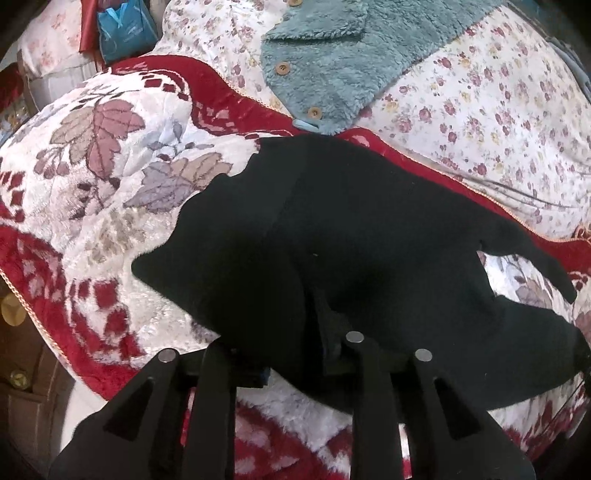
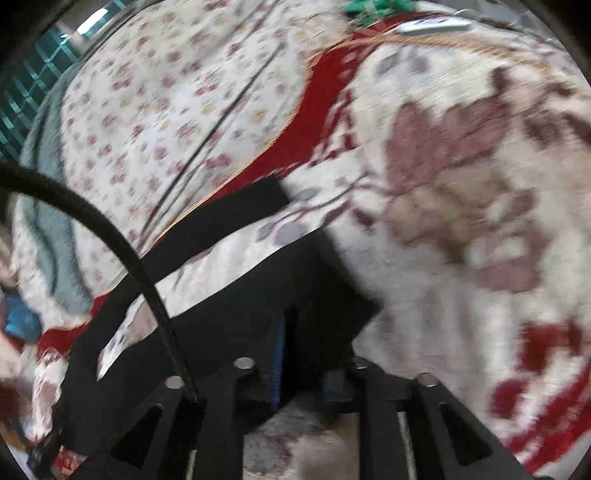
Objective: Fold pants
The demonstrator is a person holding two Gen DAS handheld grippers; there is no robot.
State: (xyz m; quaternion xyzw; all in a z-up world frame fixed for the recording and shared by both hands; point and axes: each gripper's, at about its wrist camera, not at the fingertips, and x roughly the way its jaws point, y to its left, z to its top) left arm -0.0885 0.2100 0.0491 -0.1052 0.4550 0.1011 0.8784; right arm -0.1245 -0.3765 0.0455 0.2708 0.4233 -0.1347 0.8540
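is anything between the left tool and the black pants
Nothing visible is. The left tool is already at the near edge of the pants, which lie on the blanket. The blue fleece jacket lies beyond them.

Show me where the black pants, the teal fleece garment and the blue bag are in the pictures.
black pants [image 1: 351, 236], left wrist view, middle of the fabric.
teal fleece garment [image 1: 332, 55], left wrist view, fleece beside the buttons.
blue bag [image 1: 123, 29], left wrist view, its front.

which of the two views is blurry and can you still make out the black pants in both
Left wrist view: sharp, with fisheye bending at the edges; the black pants are a near-featureless dark mass on the red floral blanket. Right wrist view: motion-smeared throughout, blanket pattern streaked; the pants still read as black bands, but where the right gripper meets them is too dark to judge.
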